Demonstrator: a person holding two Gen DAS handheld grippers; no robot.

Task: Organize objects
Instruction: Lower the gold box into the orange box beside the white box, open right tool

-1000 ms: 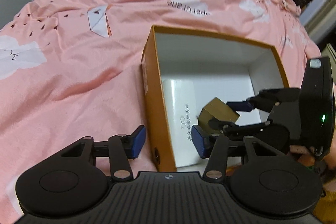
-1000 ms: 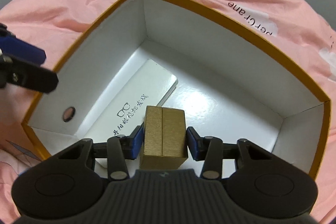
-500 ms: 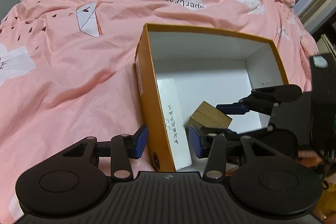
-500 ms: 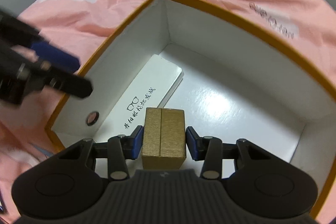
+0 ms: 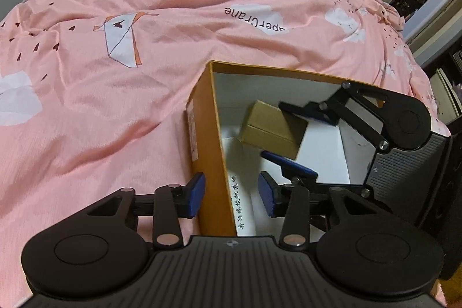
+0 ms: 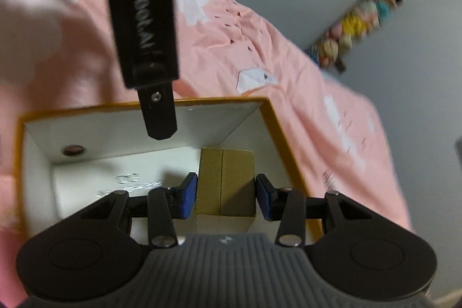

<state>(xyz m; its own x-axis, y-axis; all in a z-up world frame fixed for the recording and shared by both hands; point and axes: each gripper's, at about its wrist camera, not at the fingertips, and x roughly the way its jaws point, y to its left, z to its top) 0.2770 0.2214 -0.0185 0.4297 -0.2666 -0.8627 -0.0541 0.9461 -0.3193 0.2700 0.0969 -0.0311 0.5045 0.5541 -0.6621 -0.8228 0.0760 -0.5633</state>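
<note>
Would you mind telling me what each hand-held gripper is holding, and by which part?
The right hand-held gripper clamps the gold box by its two opposite sides. The left hand-held gripper straddles the orange box's wall, not gripping it.

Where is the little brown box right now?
The little brown box is clamped in the right gripper, held inside the open orange box on the pink bedspread.

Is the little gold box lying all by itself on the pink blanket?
No, the gold box is pinched in the right gripper above the orange box.
</note>
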